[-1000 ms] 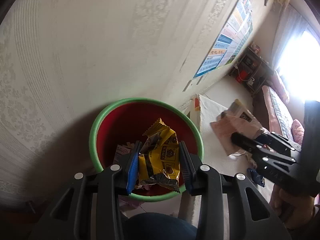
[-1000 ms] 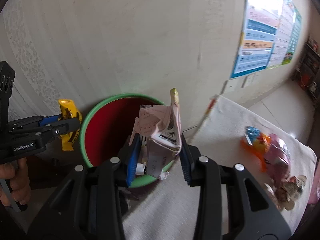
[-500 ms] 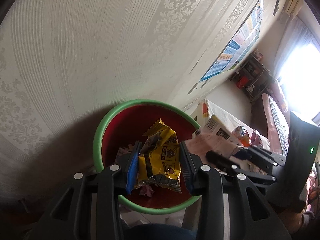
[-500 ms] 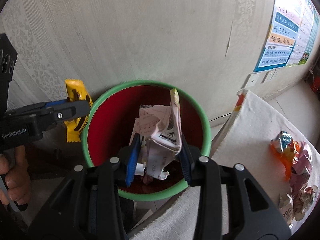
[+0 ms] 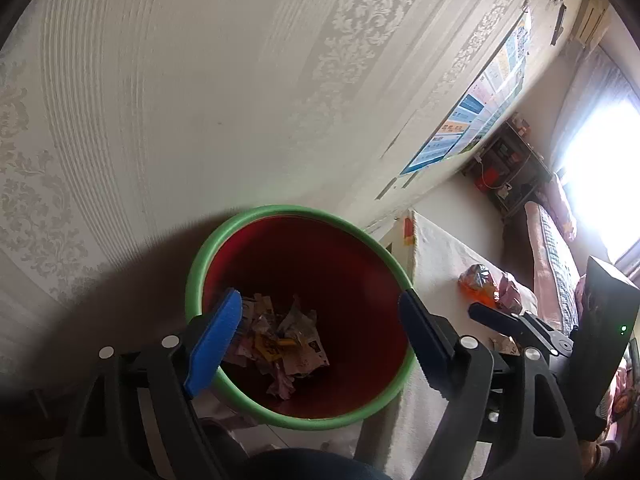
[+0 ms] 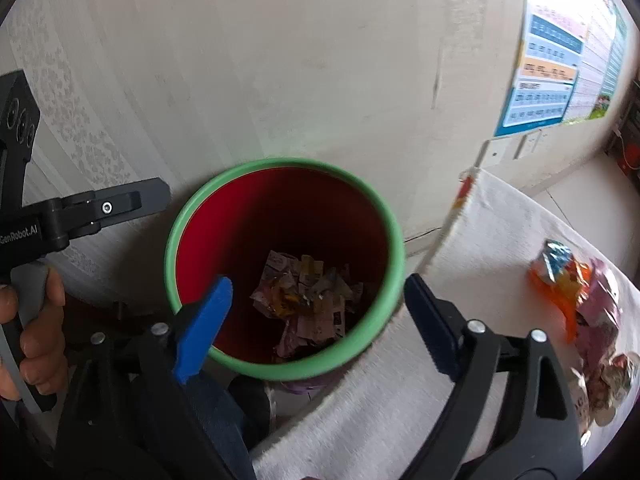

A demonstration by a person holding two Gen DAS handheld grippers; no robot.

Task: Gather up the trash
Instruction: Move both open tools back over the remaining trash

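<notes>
A red bin with a green rim (image 5: pixel 288 212) (image 6: pixel 280 164) stands on the floor against the wall. Crumpled wrappers (image 5: pixel 280 340) (image 6: pixel 308 296) lie heaped at its bottom, a yellow one (image 5: pixel 276 346) among them. My left gripper (image 5: pixel 320 304) hangs over the bin's mouth; its jaws are opening and nothing is between them. My right gripper (image 6: pixel 316 284) hovers over the same bin, its jaws also opening and empty. Each gripper shows at the edge of the other's view: the right one's fingers (image 5: pixel 492 316) and the left one's fingers (image 6: pixel 120 204).
A table under a white cloth (image 6: pixel 480 240) (image 5: pixel 436 252) stands right of the bin. An orange wrapper (image 6: pixel 556 276) (image 5: pixel 478 284) and pink wrappers (image 6: pixel 600 308) lie on it. A hand (image 6: pixel 36 340) grips the left tool. The papered wall is close behind the bin.
Both grippers opened. The yellow wrapper fell from the left one and the pink-and-white wrapper from the right one; both now lie in the bin. The right gripper sank slightly.
</notes>
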